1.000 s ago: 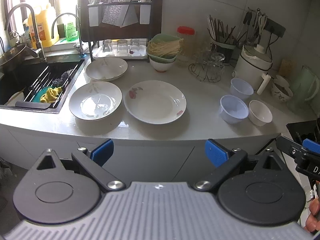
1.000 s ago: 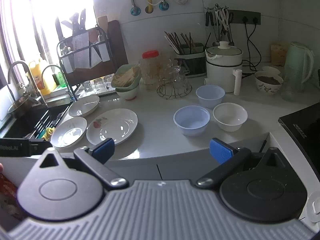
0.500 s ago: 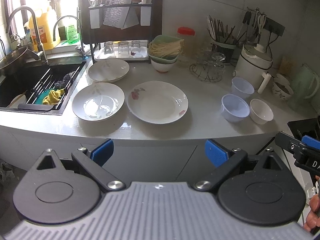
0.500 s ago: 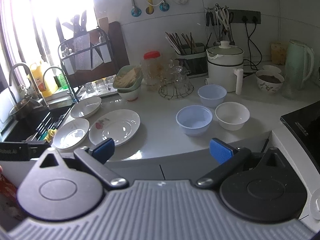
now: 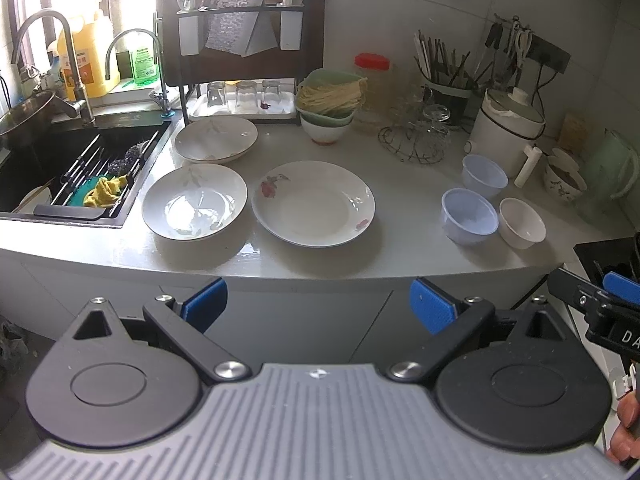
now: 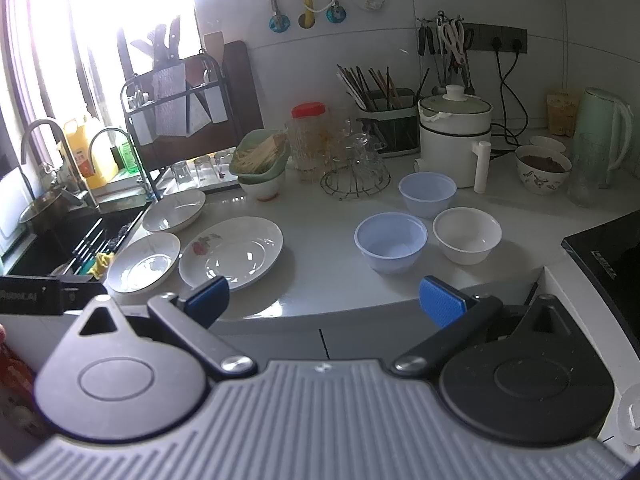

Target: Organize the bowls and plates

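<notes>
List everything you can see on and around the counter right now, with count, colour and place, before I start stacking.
Flower plate: 1, white with red flower, counter centre.
Deep plates: 2, white, left of the flower plate, one behind the other by the sink.
Blue bowls: 2, pale blue, counter right.
White bowl: 1, right of the near blue bowl.
Noodle basket: 1, green, stacked on a bowl at the back.
Jar: 1, clear, red lid, back.
Wire glass rack: 1, back centre.
Cooker pot: 1, white, back right.
Kettle: 1, pale green, far right.
Sink: 1, black, left.
Left gripper: open, short of the counter.
Right gripper: open, short of the counter.
</notes>
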